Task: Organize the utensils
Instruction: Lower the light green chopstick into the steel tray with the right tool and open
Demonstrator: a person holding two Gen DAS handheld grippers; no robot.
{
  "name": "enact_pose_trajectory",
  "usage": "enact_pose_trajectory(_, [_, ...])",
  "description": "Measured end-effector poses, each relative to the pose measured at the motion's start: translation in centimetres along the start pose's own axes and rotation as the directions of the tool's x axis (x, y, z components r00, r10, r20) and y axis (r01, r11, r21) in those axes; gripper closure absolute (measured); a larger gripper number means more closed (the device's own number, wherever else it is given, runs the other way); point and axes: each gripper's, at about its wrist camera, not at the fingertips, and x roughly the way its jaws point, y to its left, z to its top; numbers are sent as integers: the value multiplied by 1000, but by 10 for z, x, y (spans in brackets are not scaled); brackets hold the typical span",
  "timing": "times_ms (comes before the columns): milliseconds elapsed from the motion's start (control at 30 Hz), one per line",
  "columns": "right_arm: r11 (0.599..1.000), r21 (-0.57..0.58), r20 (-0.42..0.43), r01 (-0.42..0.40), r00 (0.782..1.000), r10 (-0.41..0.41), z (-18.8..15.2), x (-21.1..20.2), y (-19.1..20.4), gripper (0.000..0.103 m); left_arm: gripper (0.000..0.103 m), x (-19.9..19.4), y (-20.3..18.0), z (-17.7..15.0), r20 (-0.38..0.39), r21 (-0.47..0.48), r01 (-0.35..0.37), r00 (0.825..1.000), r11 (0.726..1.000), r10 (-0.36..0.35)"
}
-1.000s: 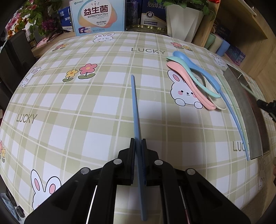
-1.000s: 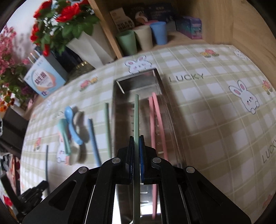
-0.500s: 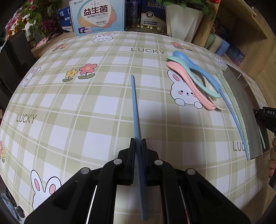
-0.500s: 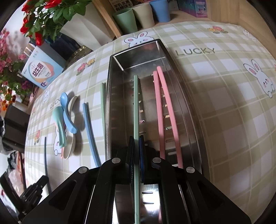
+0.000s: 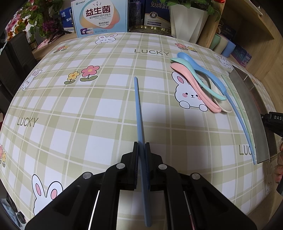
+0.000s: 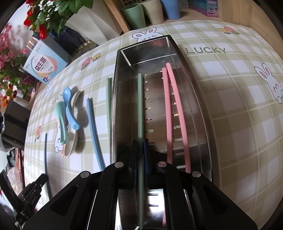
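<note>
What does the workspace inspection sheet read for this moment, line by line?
Surface: checked tablecloth with rabbits and "LUCKY" print.
Job's things: steel tray holds two pink chopsticks; spoons, a blue chopstick and a green chopstick lie on the cloth beside it.
Clutter: nothing seen.
Grippers: left tool shut on blue chopstick in hand; right tool shut on green chopstick in hand over the tray.
Cables: nothing seen.
Surroundings: cups, boxes, flowers, wooden shelf.

Steel tray [image 5: 251,113] cut off by the right edge.
</note>
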Motion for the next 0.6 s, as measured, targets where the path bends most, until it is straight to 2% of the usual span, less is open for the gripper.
enact_pose_trajectory(233, [1000, 21, 35, -3, 999, 2, 2, -15, -4, 95, 96, 0, 0, 0, 0, -1, 0, 1000, 1000, 0])
enact_pose_trajectory(433, [997, -9, 95, 75, 993, -74, -3, -39, 1, 95, 96, 0, 0, 1, -5, -5, -1, 1000, 1000, 1])
enact_pose_trajectory(600, [994, -32, 144, 109, 984, -103, -9, -57, 5, 95, 96, 1, 1, 2, -16, -10, -1, 1000, 1000, 1])
